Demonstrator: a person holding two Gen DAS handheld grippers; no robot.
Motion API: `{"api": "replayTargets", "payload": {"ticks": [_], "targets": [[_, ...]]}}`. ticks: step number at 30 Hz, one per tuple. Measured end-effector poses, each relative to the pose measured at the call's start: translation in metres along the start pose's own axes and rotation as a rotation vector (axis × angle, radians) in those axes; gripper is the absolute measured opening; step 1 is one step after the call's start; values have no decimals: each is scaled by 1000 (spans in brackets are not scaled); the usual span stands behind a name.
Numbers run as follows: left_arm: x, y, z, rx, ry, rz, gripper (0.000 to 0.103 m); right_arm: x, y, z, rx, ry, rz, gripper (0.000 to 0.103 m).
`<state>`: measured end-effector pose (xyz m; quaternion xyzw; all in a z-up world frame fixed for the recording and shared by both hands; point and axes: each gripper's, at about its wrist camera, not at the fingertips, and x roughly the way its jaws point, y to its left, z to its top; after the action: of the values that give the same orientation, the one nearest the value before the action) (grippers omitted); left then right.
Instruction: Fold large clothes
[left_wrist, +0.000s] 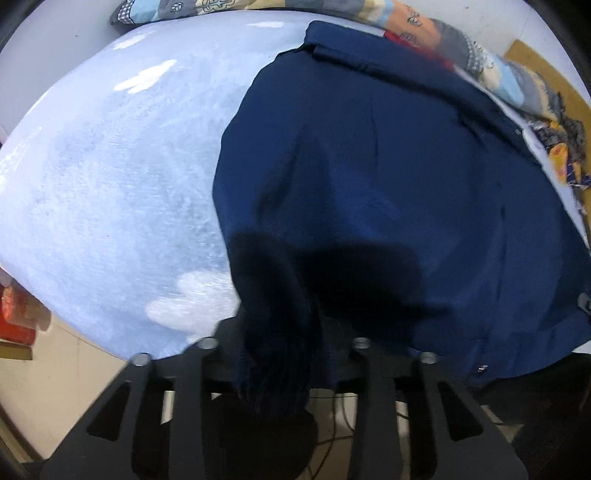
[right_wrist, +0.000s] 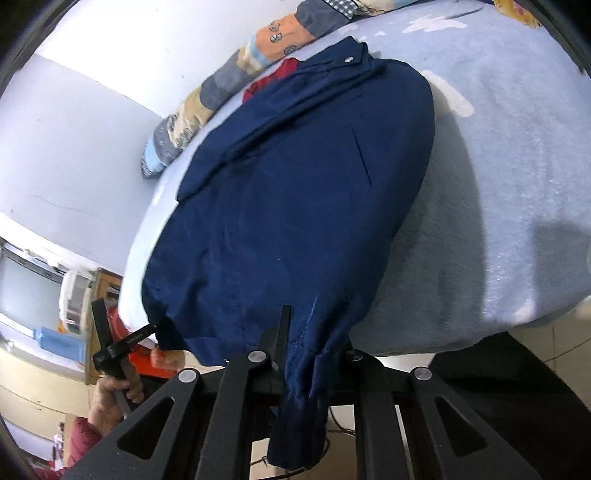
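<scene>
Right-hand tongs (right_wrist: 295, 332) are clamped on a bunched fold of the navy garment (right_wrist: 295, 177) at its near hem, and the cloth hangs in a thick rope between the black fingers. On the left tongs (left_wrist: 280, 343), a dark, blurred wad of the same fabric fills the gap and hides the tips, so I cannot tell whether they pinch it or only straddle it. The garment is a smooth, matte weave with a slit pocket and a pale button at the far collar. It lies spread lengthwise on the fleecy pale-blue bed cover (left_wrist: 110, 184), which has white cloud shapes. A puffy patchwork quilt (right_wrist: 207, 96) lies along the far wall. Something red (right_wrist: 284, 70) peeks out beside the collar, mostly covered.
</scene>
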<state>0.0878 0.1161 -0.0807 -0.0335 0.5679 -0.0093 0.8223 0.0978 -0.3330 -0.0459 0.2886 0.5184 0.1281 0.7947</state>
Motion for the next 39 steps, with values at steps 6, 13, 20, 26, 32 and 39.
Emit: {"api": "replayTargets", "payload": {"ticks": [6, 13, 20, 26, 32, 39], "targets": [[5, 3, -2, -12, 15, 9, 44, 5, 1, -1, -7, 17, -32, 16], [0, 8, -4, 29, -8, 107, 60, 4, -5, -4, 4, 19, -35, 16], [0, -24, -14, 160, -23, 53, 17, 5, -1, -5, -12, 15, -43, 16], [-33, -10, -12, 57, -90, -95, 15, -9, 6, -4, -5, -23, 33, 11], [-62, 3, 6, -44, -144, -255, 14, -28, 4, 11, 74, -53, 213, 11], [-82, 5, 68, -107, -222, -338, 4, -59, 26, 53, 77, -140, 327, 11]]}}
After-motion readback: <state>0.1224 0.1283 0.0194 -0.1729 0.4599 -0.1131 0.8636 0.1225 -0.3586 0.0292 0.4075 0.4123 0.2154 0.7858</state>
